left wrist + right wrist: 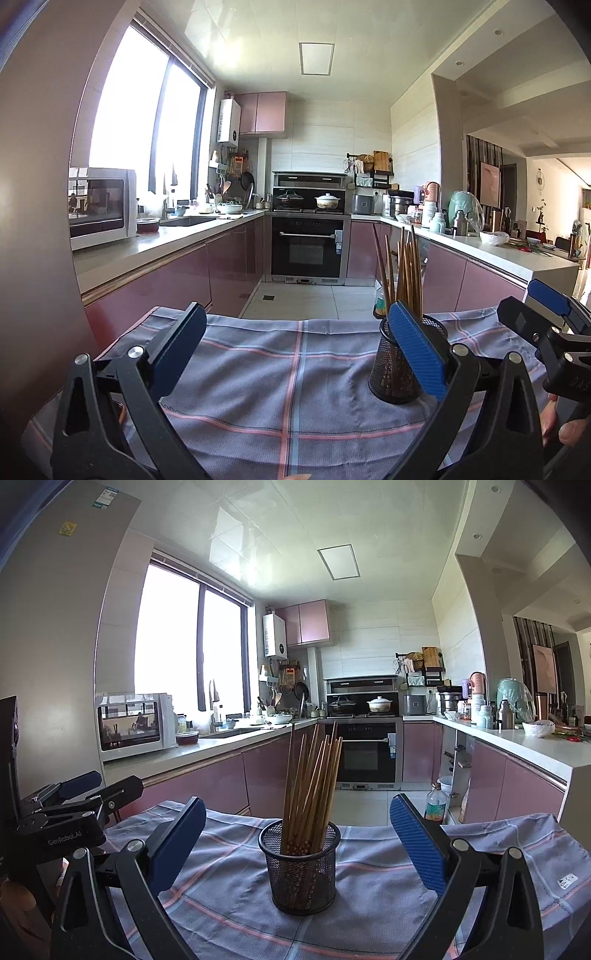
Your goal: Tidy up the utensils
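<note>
A black mesh cup (299, 867) stands upright on a checked purple-grey cloth (376, 897), holding several wooden chopsticks (310, 775) that fan upward. My right gripper (298, 819) is open, its blue pads either side of the cup and a little nearer the camera, touching nothing. In the left wrist view the same mesh cup (388, 369) with chopsticks (404, 273) sits partly behind the right pad. My left gripper (297, 325) is open and empty over bare cloth (280, 376). The right gripper (532, 306) shows at that view's right edge.
The clothed table ends just beyond the cup, with tiled kitchen floor (295, 299) past it. Pink cabinets and counters run along both sides, an oven (308, 247) at the far end. A bottle (435, 805) stands on the floor. A person's fingers (565, 432) hold the right tool.
</note>
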The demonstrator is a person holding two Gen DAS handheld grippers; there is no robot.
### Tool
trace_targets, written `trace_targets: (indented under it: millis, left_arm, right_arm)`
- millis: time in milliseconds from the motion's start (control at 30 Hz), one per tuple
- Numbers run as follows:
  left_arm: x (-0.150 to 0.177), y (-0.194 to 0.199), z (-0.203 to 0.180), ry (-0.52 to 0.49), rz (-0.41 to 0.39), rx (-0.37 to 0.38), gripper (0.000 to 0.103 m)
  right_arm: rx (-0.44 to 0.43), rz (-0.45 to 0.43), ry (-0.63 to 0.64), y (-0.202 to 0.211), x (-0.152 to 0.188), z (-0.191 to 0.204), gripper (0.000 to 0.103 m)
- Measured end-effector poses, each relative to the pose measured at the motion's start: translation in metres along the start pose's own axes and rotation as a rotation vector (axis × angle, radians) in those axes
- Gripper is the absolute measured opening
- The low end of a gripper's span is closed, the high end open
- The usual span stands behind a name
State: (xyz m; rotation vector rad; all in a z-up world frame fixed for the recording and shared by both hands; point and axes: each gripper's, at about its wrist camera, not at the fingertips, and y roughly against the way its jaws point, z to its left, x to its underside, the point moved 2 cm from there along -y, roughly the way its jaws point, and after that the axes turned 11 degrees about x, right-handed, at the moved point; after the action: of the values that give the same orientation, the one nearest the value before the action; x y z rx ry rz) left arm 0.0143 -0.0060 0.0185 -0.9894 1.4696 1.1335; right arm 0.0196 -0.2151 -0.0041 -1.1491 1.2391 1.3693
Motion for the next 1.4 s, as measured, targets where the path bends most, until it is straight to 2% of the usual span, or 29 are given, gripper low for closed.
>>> trace_targets:
  millis: [1400]
  left_arm:
    - [0.0032, -0.0032, -0.002, 0.005, 0.006, -0.001, 0.097]
  right_arm:
    - [-0.015, 0.017, -0.022, -0.0082, 0.0074, -0.0042, 0.096]
